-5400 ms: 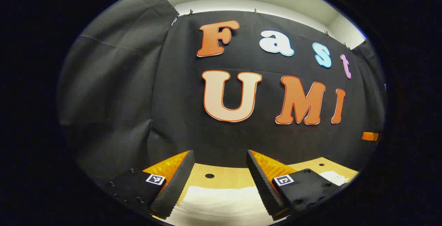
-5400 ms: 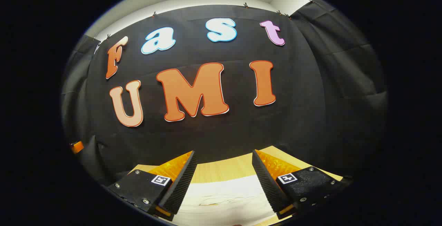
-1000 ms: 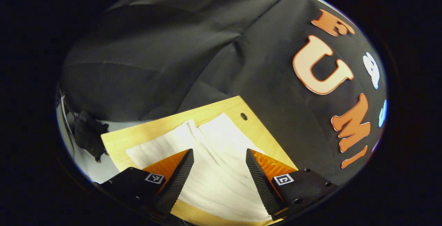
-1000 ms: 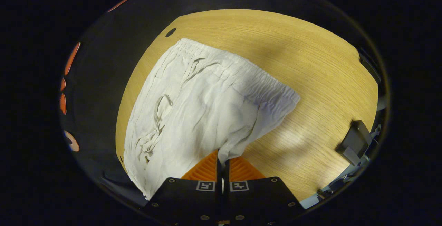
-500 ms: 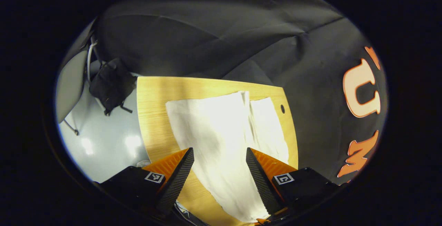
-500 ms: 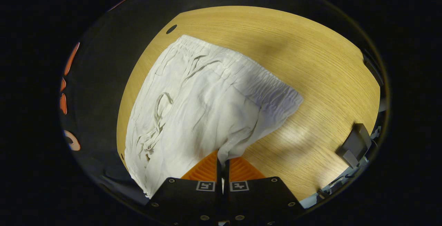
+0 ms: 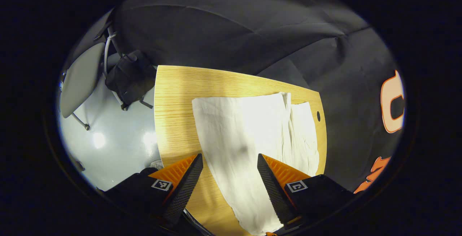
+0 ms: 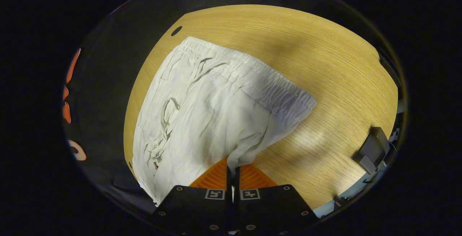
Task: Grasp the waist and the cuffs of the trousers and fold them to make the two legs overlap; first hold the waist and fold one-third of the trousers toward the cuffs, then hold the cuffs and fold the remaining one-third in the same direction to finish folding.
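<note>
White trousers [image 8: 202, 113] lie on the wooden table [image 8: 325, 66], the elastic waistband [image 8: 260, 79] and drawstring towards the far side in the right gripper view. My right gripper [image 8: 232, 169] is shut on the near edge of the cloth below the waist, and the fabric rises slightly into the closed fingers. In the left gripper view the two trouser legs [image 7: 252, 135] stretch away side by side along the table [image 7: 177, 102], cuffs at the far end. My left gripper [image 7: 229, 178] hangs open above the nearer leg, touching nothing.
A grey chair [image 7: 77, 79] and a black bag [image 7: 130, 75] stand on the pale floor [image 7: 108, 142] beyond the table's left edge. A small hole [image 7: 318, 116] sits near the table's wall side. A dark device [image 8: 371, 149] lies at the table's right edge.
Since 5.4 s ago both grippers have tipped down from the wall to the table and the right one has shut on the trousers. Over the last second the left gripper swung along the legs; the right barely moved.
</note>
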Demonstrator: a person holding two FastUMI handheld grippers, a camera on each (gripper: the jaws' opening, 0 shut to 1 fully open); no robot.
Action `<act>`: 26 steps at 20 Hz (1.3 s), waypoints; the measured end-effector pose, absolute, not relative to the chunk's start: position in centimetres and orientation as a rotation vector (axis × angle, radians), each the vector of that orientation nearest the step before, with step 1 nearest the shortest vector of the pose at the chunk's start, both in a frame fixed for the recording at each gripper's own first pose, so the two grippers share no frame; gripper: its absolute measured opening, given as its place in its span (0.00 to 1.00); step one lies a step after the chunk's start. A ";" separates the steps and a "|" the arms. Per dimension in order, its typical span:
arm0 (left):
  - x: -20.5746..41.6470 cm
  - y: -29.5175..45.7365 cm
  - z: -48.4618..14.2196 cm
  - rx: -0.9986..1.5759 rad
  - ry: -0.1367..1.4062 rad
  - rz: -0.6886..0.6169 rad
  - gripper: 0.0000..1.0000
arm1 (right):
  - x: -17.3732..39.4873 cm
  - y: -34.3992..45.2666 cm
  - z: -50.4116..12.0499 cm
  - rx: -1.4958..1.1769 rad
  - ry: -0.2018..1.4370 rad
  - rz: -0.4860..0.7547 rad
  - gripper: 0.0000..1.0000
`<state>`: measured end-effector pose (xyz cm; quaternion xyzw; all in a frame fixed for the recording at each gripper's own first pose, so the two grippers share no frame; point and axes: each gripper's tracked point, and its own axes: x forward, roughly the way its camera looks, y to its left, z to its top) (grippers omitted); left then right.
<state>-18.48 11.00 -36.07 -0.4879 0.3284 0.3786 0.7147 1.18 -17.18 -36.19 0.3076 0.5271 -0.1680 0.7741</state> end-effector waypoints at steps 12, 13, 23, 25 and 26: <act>-14.6 10.7 -36.8 -1.129 0.712 0.758 0.86 | 1.3 -17.0 -36.2 0.703 1.113 -0.362 0.01; -14.4 10.7 -36.9 -1.137 0.723 0.747 0.65 | 1.3 -17.0 -36.2 0.708 1.111 -0.361 0.01; -13.7 9.8 -37.7 -1.153 0.806 0.707 0.04 | 0.9 -16.9 -35.8 0.717 1.115 -0.347 0.01; -13.5 9.4 -36.3 -1.143 0.793 0.694 0.04 | 0.4 -17.1 -35.1 0.733 1.127 -0.331 0.01; -13.3 9.2 -35.3 -1.148 0.779 0.687 0.04 | 0.2 -17.3 -34.8 0.737 1.136 -0.328 0.01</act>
